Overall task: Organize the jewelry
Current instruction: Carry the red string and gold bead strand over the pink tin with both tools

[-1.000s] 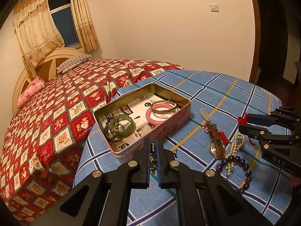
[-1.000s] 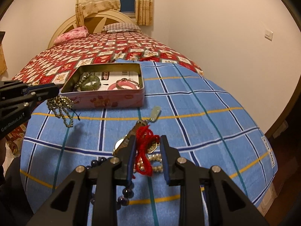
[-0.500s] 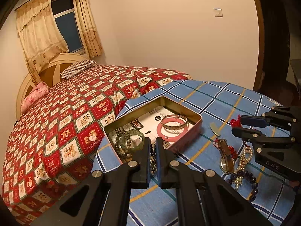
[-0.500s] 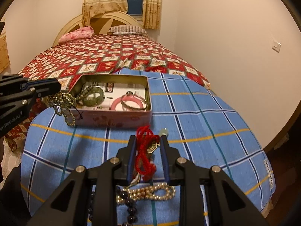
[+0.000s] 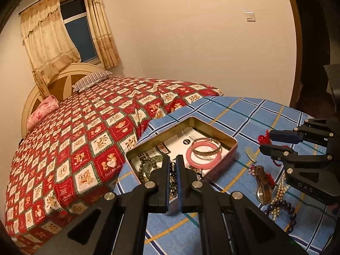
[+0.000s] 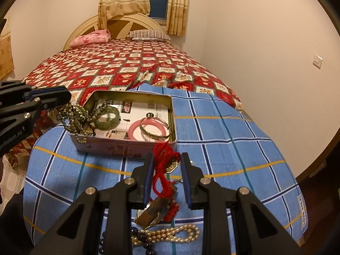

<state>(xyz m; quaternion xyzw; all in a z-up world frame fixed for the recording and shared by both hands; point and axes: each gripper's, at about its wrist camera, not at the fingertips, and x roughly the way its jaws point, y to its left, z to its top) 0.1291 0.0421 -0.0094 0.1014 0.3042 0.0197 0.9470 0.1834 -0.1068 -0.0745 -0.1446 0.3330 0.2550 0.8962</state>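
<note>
An open metal tin (image 6: 173,114) (image 5: 230,139) sits on the blue checked cloth (image 6: 223,131). It holds a pink bangle (image 6: 136,127) (image 5: 192,159), a gold bangle (image 6: 156,136) and a green bead bracelet (image 6: 108,123). My left gripper (image 5: 172,164) (image 6: 61,99) is shut on a dark bead necklace (image 6: 74,116) that hangs over the tin's left corner. My right gripper (image 6: 166,159) (image 5: 264,142) is shut on a red cord (image 6: 162,170), held above the cloth in front of the tin.
On the cloth near me lie a pearl string (image 6: 167,234) (image 5: 280,189), dark purple beads (image 5: 282,206) and a brown pendant (image 6: 150,212) (image 5: 263,182). A bed with a red patterned quilt (image 6: 127,68) runs behind the tin. A wall stands on the right.
Both grippers have risen and moved toward the tin. The bead necklace now hangs over the tin's left corner. The red cord is lifted off the pile on the cloth.
</note>
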